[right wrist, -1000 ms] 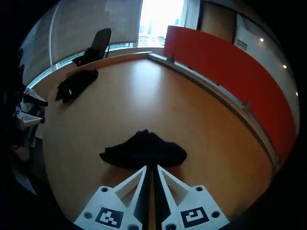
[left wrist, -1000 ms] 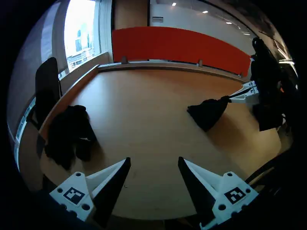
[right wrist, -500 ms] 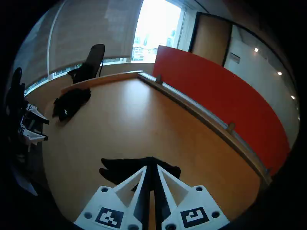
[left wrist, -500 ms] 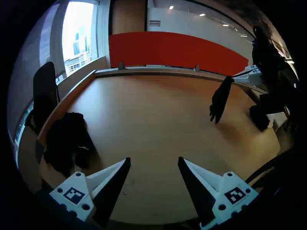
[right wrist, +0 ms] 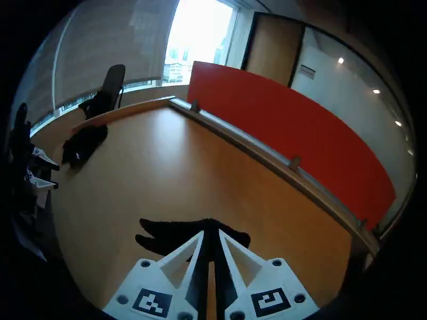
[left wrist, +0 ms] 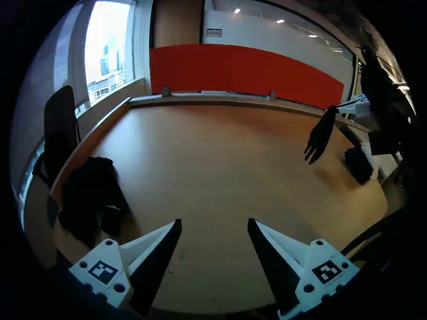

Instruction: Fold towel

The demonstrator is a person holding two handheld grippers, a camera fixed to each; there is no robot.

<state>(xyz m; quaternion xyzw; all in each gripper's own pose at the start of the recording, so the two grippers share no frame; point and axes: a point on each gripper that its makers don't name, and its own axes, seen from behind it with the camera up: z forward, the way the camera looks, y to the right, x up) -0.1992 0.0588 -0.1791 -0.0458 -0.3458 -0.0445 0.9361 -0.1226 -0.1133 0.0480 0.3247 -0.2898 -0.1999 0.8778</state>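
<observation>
1. Right gripper (right wrist: 212, 233): fingers together, clamped on the dark towel (right wrist: 160, 237), which bunches out just past the tips.
2. In the left gripper view the towel (left wrist: 320, 137) hangs limp and narrow from that gripper, over the far right side of the wooden table (left wrist: 213, 149). It appears clear of the surface, with a shadow under it.
3. Left gripper (left wrist: 214, 221): fingers wide apart with nothing between them, low over the near edge of the table and well apart from the towel.
4. A dark heap (left wrist: 91, 194) lies at the table's left edge, near the chair (left wrist: 58, 122). I cannot tell what it is, and neither gripper touches it.
5. Step in hand, as judged: pick-up and lift. No fold is made yet. The cloth is held at one point, so no edge or corner can be made out.
6. The next move calls for spreading the towel. Either it goes down flat on the open tabletop, or the left gripper crosses over and takes a second corner. That corner needs finding first.
7. Risk: a grab into the bunched cloth may catch several layers at once.
</observation>
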